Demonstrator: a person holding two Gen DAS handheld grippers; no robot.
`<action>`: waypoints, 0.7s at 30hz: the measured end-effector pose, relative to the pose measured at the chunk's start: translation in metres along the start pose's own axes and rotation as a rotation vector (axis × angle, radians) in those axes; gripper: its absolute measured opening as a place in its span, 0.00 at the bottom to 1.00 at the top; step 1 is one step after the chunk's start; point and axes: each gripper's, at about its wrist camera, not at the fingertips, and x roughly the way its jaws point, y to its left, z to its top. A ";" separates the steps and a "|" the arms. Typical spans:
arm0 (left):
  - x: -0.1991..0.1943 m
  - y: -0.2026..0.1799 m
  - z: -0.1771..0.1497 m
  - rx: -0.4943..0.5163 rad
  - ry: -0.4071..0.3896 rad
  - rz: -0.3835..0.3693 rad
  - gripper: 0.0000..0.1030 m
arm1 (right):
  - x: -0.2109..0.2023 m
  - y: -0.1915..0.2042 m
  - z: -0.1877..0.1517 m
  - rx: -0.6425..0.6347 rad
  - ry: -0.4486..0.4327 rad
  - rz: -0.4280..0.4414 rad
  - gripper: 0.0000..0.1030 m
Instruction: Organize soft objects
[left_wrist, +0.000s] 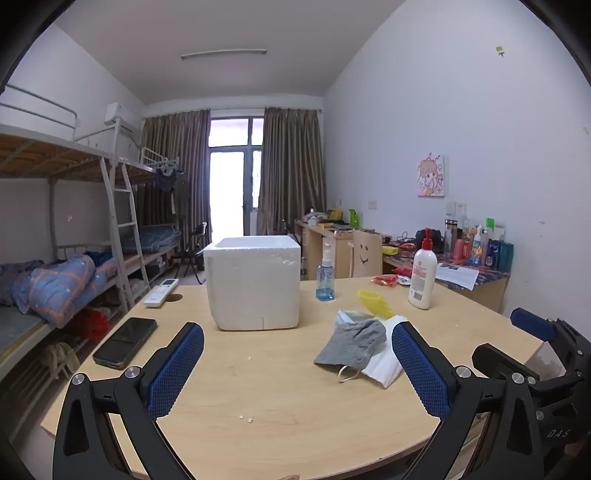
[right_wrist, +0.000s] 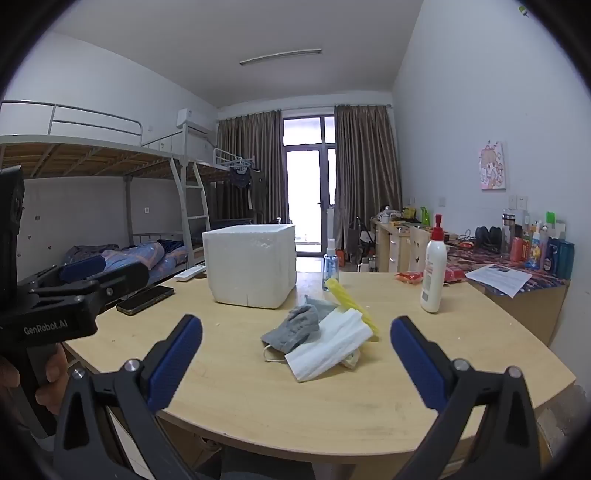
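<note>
A grey sock (left_wrist: 352, 345) (right_wrist: 295, 326) lies on a white folded cloth (left_wrist: 382, 362) (right_wrist: 327, 352) in the middle of the wooden table (left_wrist: 277, 398) (right_wrist: 406, 387), with a yellow piece (left_wrist: 375, 302) (right_wrist: 349, 301) behind them. A white foam box (left_wrist: 253, 282) (right_wrist: 251, 266), open at the top, stands behind the pile to the left. My left gripper (left_wrist: 297, 339) is open and empty, the pile near its right finger. My right gripper (right_wrist: 295, 334) is open and empty, with the pile between and beyond its fingers.
A black phone (left_wrist: 125, 341) (right_wrist: 146, 299) and a white remote (left_wrist: 160, 291) (right_wrist: 190, 273) lie at the table's left. A blue spray bottle (left_wrist: 325, 277) (right_wrist: 330, 264) and a white lotion bottle (left_wrist: 423, 275) (right_wrist: 434, 269) stand behind the pile. A cluttered desk (left_wrist: 465, 266) (right_wrist: 509, 273) lines the right wall.
</note>
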 end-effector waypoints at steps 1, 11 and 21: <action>0.000 0.000 0.000 0.001 0.001 -0.001 0.99 | 0.000 0.000 0.000 0.001 -0.001 0.001 1.00; 0.001 0.002 0.002 0.022 0.011 -0.011 0.99 | -0.003 -0.002 0.003 0.009 0.000 0.000 1.00; 0.000 -0.005 -0.001 0.029 -0.005 0.016 0.99 | -0.005 -0.002 0.001 0.011 -0.006 -0.005 1.00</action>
